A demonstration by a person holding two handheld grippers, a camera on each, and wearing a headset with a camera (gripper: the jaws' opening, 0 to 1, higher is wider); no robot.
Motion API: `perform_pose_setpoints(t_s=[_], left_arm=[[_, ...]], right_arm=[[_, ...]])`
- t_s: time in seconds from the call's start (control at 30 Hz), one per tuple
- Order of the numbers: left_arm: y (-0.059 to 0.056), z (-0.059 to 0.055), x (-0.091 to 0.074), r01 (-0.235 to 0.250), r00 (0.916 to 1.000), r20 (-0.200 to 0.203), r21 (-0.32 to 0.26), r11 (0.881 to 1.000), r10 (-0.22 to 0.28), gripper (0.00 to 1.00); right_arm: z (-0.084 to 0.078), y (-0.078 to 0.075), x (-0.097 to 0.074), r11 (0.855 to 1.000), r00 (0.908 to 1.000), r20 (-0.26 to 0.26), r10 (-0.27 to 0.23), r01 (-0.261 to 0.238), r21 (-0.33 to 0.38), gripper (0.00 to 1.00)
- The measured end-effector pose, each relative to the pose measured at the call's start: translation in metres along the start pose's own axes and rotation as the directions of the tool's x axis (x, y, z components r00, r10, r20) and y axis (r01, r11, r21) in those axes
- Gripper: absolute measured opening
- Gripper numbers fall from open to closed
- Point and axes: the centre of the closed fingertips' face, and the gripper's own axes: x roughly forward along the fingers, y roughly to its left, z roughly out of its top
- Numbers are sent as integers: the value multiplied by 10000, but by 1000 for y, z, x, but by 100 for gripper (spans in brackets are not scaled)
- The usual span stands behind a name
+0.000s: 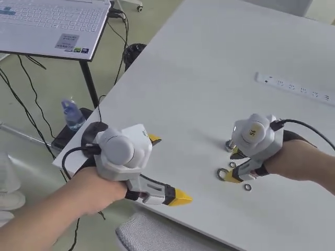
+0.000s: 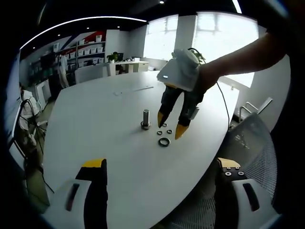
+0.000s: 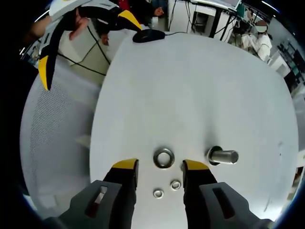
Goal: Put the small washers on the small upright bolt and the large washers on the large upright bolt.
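A white desk (image 1: 209,78) took up most of the head view, with a laptop (image 1: 52,23) on a stand off its far corner and a power strip (image 1: 293,88) toward the right. The left gripper (image 1: 168,168) hung over the near edge, jaws apart and empty. The right gripper (image 1: 234,166) stood tilted down over the large washer (image 1: 219,174), with one small washer (image 1: 247,186) just beside it and an upright bolt (image 1: 229,145) half hidden behind the gripper's body. In the left gripper view the open-plan room with shelving lay behind, and the bolt stood clear beside the right gripper's yellow tips, the large washer nearer the camera; the small rings around it were too tiny to count surely. In the right gripper view the jaws were spread either side of the large washer, not closed on it. Two small washers lay between them nearer the camera, and the bolt stood just to the right. Whether this was the large or the small bolt I could not tell. The washers looked thin, stiff, light and slick, lying flat on a smooth top. They would likely slide, so pinching across the outer rim seemed the best hold.
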Motion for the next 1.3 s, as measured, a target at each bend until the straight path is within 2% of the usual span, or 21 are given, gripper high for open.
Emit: perform_pose_setpoints(t_s=[0.3,0.47,0.53,0.7,0.97,1.17,1.3], left_arm=[[0,-5,2,148,9996,-241,120,9998,-145,92],[-1,-3,4,208,9996,-208,65,9998,-207,92],[-3,0,4,268,9996,-117,77,9996,-267,92],[-1,-1,5,308,9994,-180,98,9995,-306,92],[4,-2,3,173,9996,-242,121,9998,-170,92],[1,-6,3,240,9992,-316,85,9997,-237,91],[0,-7,4,264,9992,-308,46,9996,-263,90]], right_arm=[[-5,-6,19,9998,9999,100,-131,132,-121,39],[-12,-5,26,9999,10000,9,-56,56,-90,38],[-13,-6,28,9999,10000,19,-69,69,-104,38],[-10,-4,29,10000,10000,69,-42,43,-75,36],[-13,-6,34,9997,9997,-177,-148,145,-186,35],[-13,-5,33,9990,9993,-334,-155,141,-419,35],[-12,-6,33,9993,9988,-450,-205,190,-321,35]])
